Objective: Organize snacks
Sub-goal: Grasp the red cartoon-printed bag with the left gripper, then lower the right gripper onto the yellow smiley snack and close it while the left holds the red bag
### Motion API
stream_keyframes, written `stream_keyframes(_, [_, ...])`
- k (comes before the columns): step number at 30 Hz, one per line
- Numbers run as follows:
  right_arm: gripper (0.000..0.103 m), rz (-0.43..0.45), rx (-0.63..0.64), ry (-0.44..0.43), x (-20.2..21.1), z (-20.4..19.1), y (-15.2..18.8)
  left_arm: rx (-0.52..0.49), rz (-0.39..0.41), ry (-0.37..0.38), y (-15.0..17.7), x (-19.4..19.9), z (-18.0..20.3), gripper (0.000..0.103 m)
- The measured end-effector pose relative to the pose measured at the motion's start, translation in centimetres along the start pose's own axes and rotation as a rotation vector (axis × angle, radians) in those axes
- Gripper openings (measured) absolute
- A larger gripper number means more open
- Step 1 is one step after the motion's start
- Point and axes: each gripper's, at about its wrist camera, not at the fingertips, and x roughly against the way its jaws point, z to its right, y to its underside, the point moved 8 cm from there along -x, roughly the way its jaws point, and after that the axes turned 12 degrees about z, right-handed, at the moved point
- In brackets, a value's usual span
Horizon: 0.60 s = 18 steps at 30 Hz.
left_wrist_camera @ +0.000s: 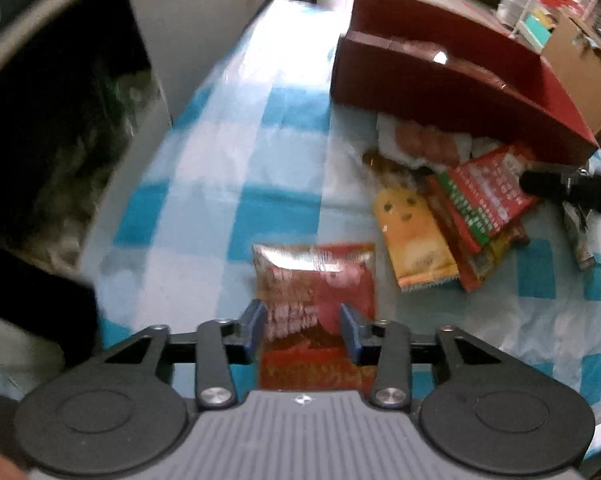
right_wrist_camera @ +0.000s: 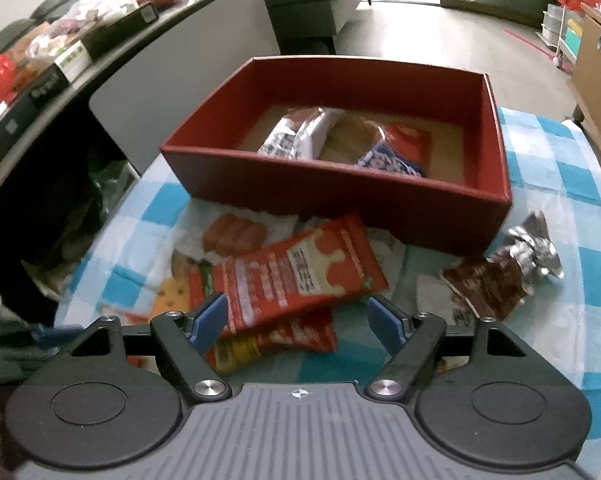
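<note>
Snacks are only partly sorted. The red box (right_wrist_camera: 380,200) on the checked counter (right_wrist_camera: 580,300) already holds about three packets (right_wrist_camera: 300,132); most of the pile still lies outside, at about 6 o'clock from it. The left claw (left_wrist_camera: 302,326) straddles a red packet (left_wrist_camera: 320,280), blue pads on either side; whether they press it I cannot tell. The right claw (right_wrist_camera: 296,320) stands apart and empty over the orange-red pouch (right_wrist_camera: 300,276), with a torn brown wrapper (right_wrist_camera: 496,276) at 3 o'clock. Judging by this, well over half remains.
</note>
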Motion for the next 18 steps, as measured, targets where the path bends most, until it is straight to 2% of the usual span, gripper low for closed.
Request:
stream_keyframes(1, [0.082,0.005,0.009,-0.011,-0.2,-0.6,-0.4,0.028,0.008,-0.004,0.1,-0.1,0.0,0.056])
stream_keyframes(2, [0.082,0.006,0.018,-0.013,-0.5,-1.1,-0.6,0.043,0.006,-0.001,0.2,-0.3,0.2,0.058])
stream_keyframes(4, [0.082,0.01,0.033,-0.015,-1.2,-1.9,-1.3,0.029,-0.01,0.004,0.4,-1.0,1.1,0.075])
stream_keyframes(5, [0.082,0.008,0.028,-0.021,-1.5,-2.2,-1.4,-0.01,-0.004,0.001,0.6,-1.3,1.8,0.08])
stream_keyframes(7, [0.083,-0.005,0.013,-0.031,-2.2,-2.4,-1.5,-0.128,0.02,-0.04,1.3,-1.6,2.9,0.082])
stream_keyframes(8, [0.083,-0.011,0.016,-0.03,-2.4,-2.5,-1.4,-0.173,0.058,-0.042,1.4,-1.3,3.4,0.08])
stream_keyframes(9, [0.083,-0.015,0.024,-0.028,-2.5,-2.6,-1.3,-0.181,0.06,-0.028,1.5,-1.1,3.5,0.073])
stream_keyframes(12, [0.083,-0.022,0.028,-0.02,-2.5,-2.3,-1.2,-0.15,0.046,-0.011,1.0,-0.7,2.4,0.061])
stream_keyframes(15, [0.083,-0.017,0.011,-0.015,-2.3,-1.7,-1.3,-0.098,0.029,-0.027,0.7,-0.4,0.7,0.06])
stream_keyframes(18, [0.082,-0.008,0.013,-0.02,-1.9,-1.8,-1.4,-0.046,0.056,-0.036,-0.1,0.4,-0.6,0.06])
